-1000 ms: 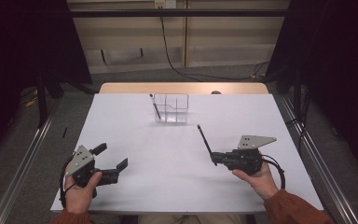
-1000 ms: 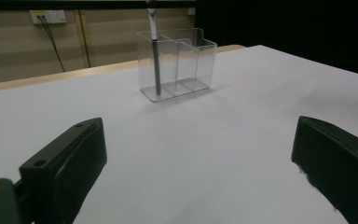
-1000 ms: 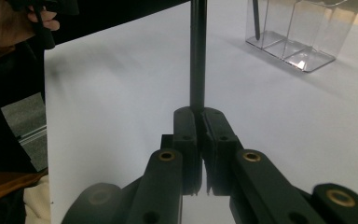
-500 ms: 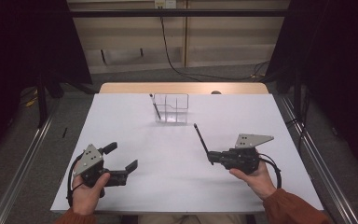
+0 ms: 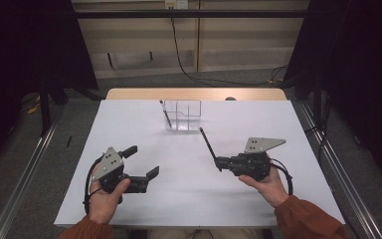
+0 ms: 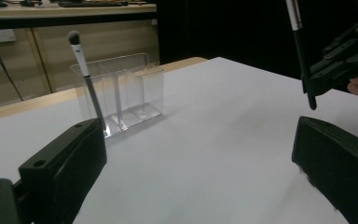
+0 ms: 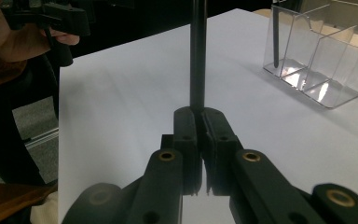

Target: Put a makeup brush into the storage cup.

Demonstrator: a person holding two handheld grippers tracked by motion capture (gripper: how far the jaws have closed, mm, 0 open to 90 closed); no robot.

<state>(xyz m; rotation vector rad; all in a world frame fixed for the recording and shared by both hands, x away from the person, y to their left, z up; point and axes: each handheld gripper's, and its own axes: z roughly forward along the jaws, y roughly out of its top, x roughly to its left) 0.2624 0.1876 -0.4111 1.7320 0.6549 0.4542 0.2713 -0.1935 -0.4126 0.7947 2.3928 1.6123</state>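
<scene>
A clear acrylic organizer (image 5: 183, 115) with several compartments stands at the far middle of the white table (image 5: 129, 124). A thin makeup brush (image 5: 165, 113) leans in its left compartment, bristles up (image 6: 86, 79). My right gripper (image 5: 219, 162) is shut on a second dark brush (image 5: 207, 143), which points up and away toward the organizer. In the right gripper view the handle (image 7: 197, 51) rises straight from the closed jaws (image 7: 199, 114). My left gripper (image 5: 142, 161) stands open near the front left, with nothing between its jaws (image 6: 198, 140).
The white sheet ends at a wooden strip (image 5: 194, 93) behind the organizer. Metal rails (image 5: 328, 159) run along both sides of the table. A cable (image 5: 179, 50) hangs at the back wall. Open table surface lies between the two grippers.
My left gripper has slid right toward the table's middle, still open. The right gripper has carried its brush a little left and farther, nearer the organizer.
</scene>
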